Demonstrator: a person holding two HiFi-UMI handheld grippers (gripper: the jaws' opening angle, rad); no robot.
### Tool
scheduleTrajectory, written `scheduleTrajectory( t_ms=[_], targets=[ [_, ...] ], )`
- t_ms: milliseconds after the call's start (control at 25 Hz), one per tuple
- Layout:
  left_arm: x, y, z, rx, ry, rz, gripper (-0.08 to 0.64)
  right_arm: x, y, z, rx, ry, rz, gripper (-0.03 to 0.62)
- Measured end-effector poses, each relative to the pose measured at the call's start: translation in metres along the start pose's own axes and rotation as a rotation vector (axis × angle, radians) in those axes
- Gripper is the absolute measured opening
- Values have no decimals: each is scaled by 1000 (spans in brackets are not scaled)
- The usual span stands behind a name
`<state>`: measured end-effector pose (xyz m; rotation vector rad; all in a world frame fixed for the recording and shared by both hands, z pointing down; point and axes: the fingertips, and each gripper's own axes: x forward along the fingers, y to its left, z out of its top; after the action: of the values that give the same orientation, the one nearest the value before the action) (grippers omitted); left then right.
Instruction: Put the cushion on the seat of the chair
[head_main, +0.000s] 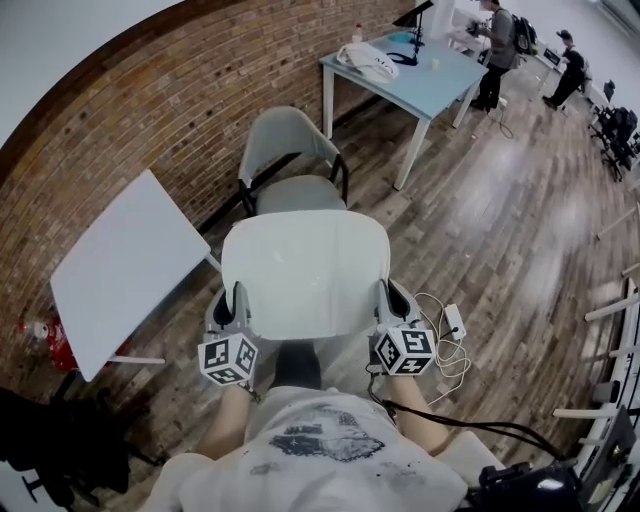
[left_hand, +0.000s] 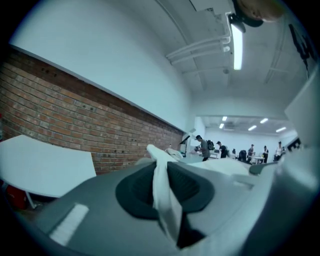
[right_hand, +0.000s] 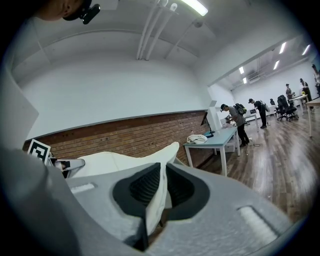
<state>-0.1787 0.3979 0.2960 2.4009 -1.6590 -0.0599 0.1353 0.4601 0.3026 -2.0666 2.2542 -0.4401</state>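
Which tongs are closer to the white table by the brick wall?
Left. The left tongs pinch the cushion edge nearest the white table; the right tongs pinch the opposite edge, across the cushion from it.

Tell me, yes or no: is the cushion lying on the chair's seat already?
No: the left gripper and right gripper hold the cushion in the air, short of the chair.

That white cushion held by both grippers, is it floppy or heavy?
Probably fairly firm: the cushion spans flat between the left gripper and right gripper without sagging. Likely light, since two edge pinches carry it. Its pinched edge looks thin and pliable.
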Motion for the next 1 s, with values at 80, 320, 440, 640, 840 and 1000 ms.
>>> scheduleTrajectory(
  t_ms=[80, 320, 440, 640, 840, 1000],
  targets=[
    [30, 11, -1, -3, 6, -8, 46, 30, -2, 0, -2, 12, -8, 29],
    [130, 61, 1, -27, 30, -11, 46, 140, 2, 8, -33, 41, -12, 29],
    [178, 89, 7, -35, 42, -6, 46, 198, 4, 14, -39, 56, -12, 29],
    [250, 131, 20, -43, 62, -1, 46, 285, 10, 24, -42, 80, -15, 29],
    [307, 156, 30, -54, 79, -18, 46, 344, 14, 38, -37, 82, -34, 29],
    [341, 162, 36, -64, 85, -26, 46, 372, 5, 45, -32, 92, -49, 29]
  ],
)
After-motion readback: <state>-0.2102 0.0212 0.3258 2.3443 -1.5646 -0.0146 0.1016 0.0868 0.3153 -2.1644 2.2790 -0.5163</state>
